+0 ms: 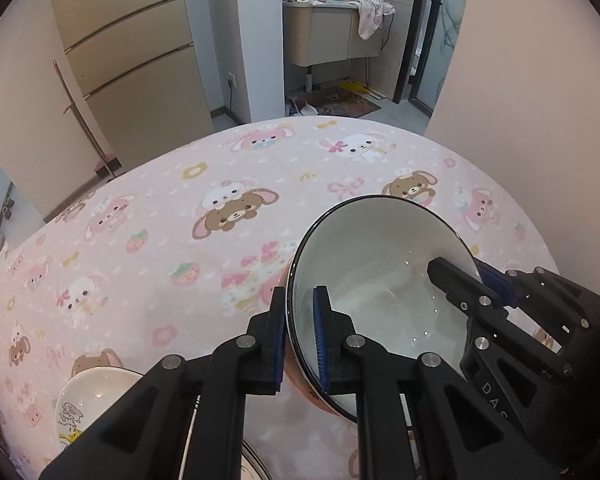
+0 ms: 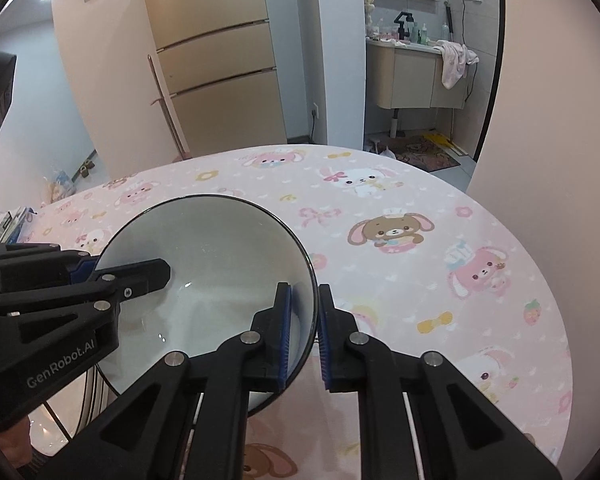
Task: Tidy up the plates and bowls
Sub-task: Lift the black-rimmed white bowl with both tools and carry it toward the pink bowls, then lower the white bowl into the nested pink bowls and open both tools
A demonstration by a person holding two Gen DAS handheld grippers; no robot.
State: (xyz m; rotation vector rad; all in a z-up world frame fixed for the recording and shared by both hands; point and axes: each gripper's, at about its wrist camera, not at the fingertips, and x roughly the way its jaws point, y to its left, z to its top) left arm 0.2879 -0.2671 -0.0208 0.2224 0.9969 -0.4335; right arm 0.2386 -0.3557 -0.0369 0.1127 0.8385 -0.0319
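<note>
My table [image 1: 148, 216], under a pink cartoon cloth, carries the black-rimmed bowl [image 1: 380, 276]. My left gripper [image 1: 299, 332] pinches its left rim; my right gripper [image 2: 304, 332] clamps the opposite rim. A small plate [image 1: 96, 396] sits nearby.

Bowl [image 1: 380, 280] clamped between both grippers: glazed ceramic, glossy pale interior with small specular highlights and a thin dark rim. Left gripper [image 1: 300, 336] and right gripper [image 2: 304, 332]: matt black plastic links, bright metal pivot pins, ribbed blue pads [image 1: 321, 340] that look rubbery. Tablecloth [image 1: 160, 240] beneath the grippers: matt printed cloth, pink, smooth. Plate [image 1: 96, 396] below and left of the left gripper: glossy cream glaze with a printed drawing.
</note>
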